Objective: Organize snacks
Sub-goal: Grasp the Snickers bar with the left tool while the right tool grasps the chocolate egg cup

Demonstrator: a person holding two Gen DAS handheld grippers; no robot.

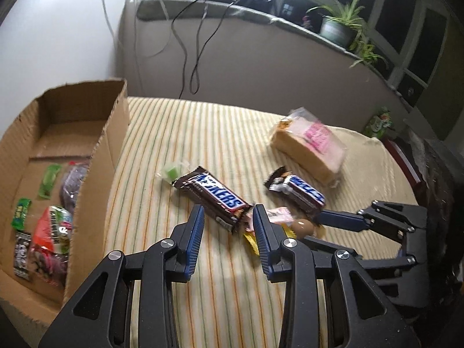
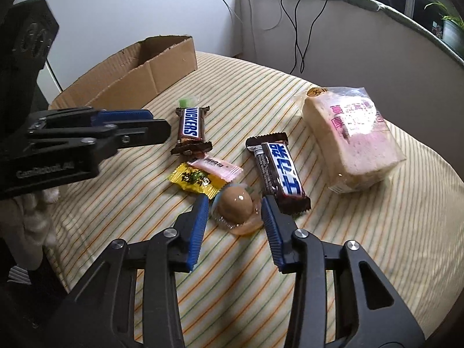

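Note:
Snacks lie on a striped cloth. A Snickers bar (image 1: 213,195) (image 2: 190,130) lies just ahead of my open, empty left gripper (image 1: 227,213). A second bar (image 1: 298,191) (image 2: 279,171), a pink candy (image 2: 216,166), a yellow candy (image 2: 195,181), a brown jelly cup (image 2: 236,206) and a green candy (image 1: 171,171) lie nearby. My right gripper (image 2: 235,204) is open, its fingers either side of the jelly cup. A cardboard box (image 1: 95,156) (image 2: 150,66) at left holds several packets.
A bagged bread loaf (image 1: 311,145) (image 2: 352,139) lies at the right of the cloth. Cables hang down the wall behind. Potted plants (image 1: 339,27) stand on a ledge. The cloth's edge drops off at the right.

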